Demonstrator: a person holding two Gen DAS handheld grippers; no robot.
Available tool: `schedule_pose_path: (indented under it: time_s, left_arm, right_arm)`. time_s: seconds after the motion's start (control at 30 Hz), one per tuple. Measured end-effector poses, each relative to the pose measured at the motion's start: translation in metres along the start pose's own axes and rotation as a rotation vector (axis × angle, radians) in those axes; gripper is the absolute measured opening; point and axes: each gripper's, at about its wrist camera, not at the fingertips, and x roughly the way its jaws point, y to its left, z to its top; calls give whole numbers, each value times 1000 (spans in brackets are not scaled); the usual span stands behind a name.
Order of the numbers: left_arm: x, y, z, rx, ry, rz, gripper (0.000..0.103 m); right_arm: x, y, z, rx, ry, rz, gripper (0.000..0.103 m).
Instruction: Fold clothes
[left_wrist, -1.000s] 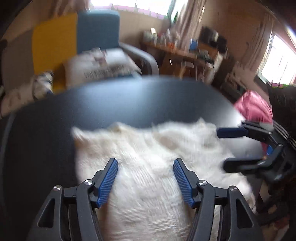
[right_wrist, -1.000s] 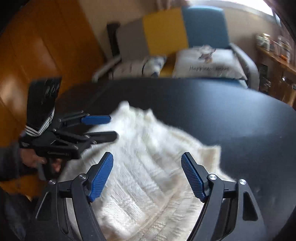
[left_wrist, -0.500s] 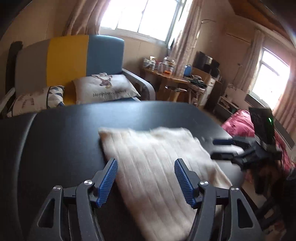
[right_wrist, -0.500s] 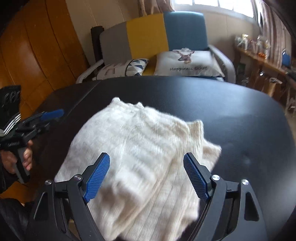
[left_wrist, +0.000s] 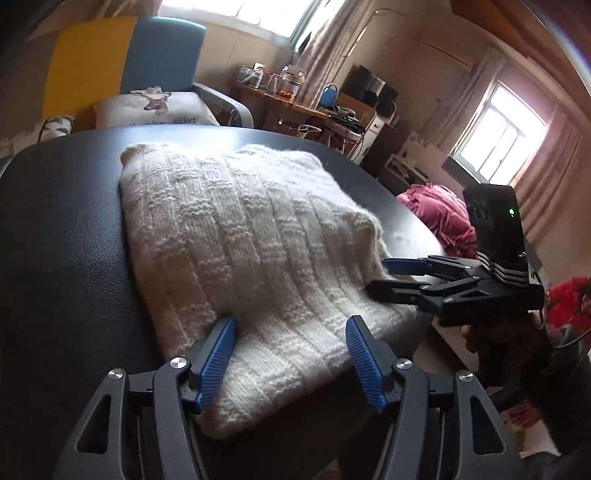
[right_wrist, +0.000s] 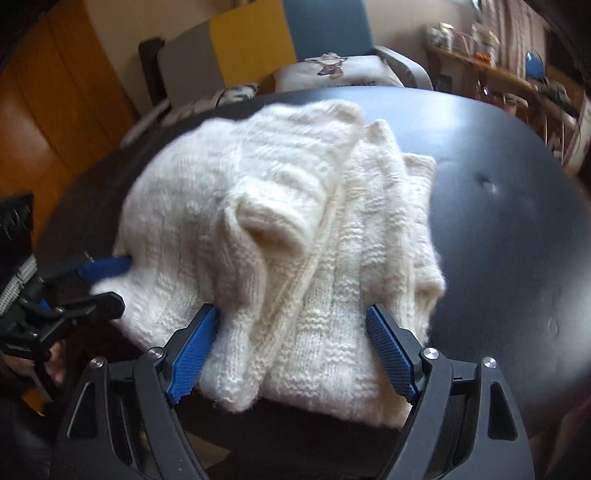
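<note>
The white knitted sweater (left_wrist: 251, 236) lies folded in a thick bundle on the black tabletop (left_wrist: 62, 258), near its front edge, with one folded flap lying over the layers beneath. Left tongs (left_wrist: 291, 328) sit low at the sweater's near edge, jaws spread wide and just narrowing a touch, the knit lying between the blue pads (left_wrist: 218, 354) but not pinched. Over at the other corner, right tongs (right_wrist: 291, 325) are also spread wide, straddling the near hem, nothing gripped. Each pair shows up in the other's view: the left tongs come in at the sweater's left side, their blue tip looks to be touching the wool, though blur makes that hard to call. Behind the tabletop stands a yellow and blue armchair (left_wrist: 122, 62) with a printed cushion (left_wrist: 159, 107).
</note>
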Motion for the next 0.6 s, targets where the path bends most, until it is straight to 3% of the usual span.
schedule_pose_path:
  time_s: [0.13, 0.23, 0.37, 0.43, 0.6]
  left_arm:
    - [-13, -2, 4, 4, -58, 23, 64]
    - [0, -3, 0, 23, 3, 71, 64]
    - [7, -13, -2, 94, 19, 121, 64]
    - [-1, -14, 4, 83, 0, 108, 64]
    - [-9, -21, 33, 100, -53, 86, 64]
  right_arm:
    - [-28, 5, -3, -61, -41, 18, 83]
    - [-40, 14, -10, -121, -55, 62, 83]
    - [-2, -4, -24, -51, 79, 28, 83]
    - [-10, -16, -24, 33, 33, 101, 84]
    - [-38, -27, -10, 83, -63, 135, 84]
